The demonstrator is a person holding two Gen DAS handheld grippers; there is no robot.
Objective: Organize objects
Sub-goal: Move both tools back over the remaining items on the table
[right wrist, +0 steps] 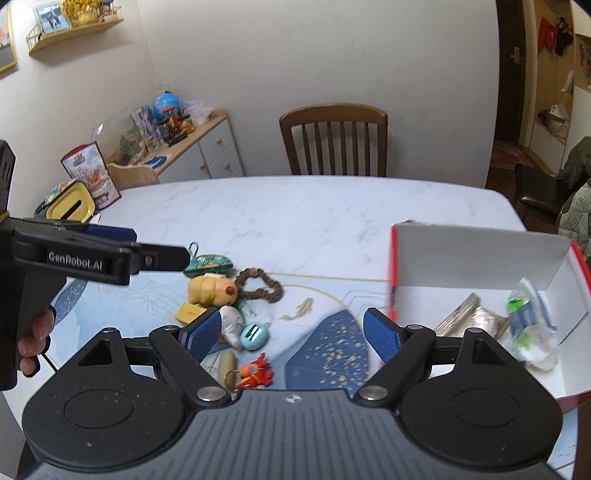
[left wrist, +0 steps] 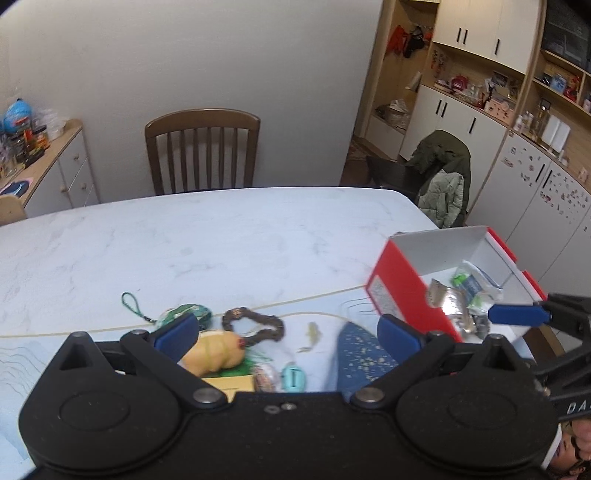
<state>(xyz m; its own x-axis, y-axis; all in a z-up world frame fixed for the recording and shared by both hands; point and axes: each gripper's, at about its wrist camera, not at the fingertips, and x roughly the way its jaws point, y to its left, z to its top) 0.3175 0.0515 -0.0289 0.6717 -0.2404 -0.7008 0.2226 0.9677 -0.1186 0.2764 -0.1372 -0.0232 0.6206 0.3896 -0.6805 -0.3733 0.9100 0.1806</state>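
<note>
On the marbled table (right wrist: 314, 210), both hand-held grippers gape empty between trinkets and red box (right wrist: 480, 258).

At the top centre of my right view I see a brown wooden slat-back chair (right wrist: 333, 138) against the plain white wall (right wrist: 295, 55), and to its left a low white sideboard with a wooden top (right wrist: 207, 147) carrying a blue globe (right wrist: 167, 104). My left view's upper right holds tall cream cabinets with black handles (left wrist: 476, 33), and below them a dark green jacket draped over a black chair (left wrist: 441, 158).

Red box (right wrist: 394, 258), white-marbled table (right wrist: 295, 210)
</note>
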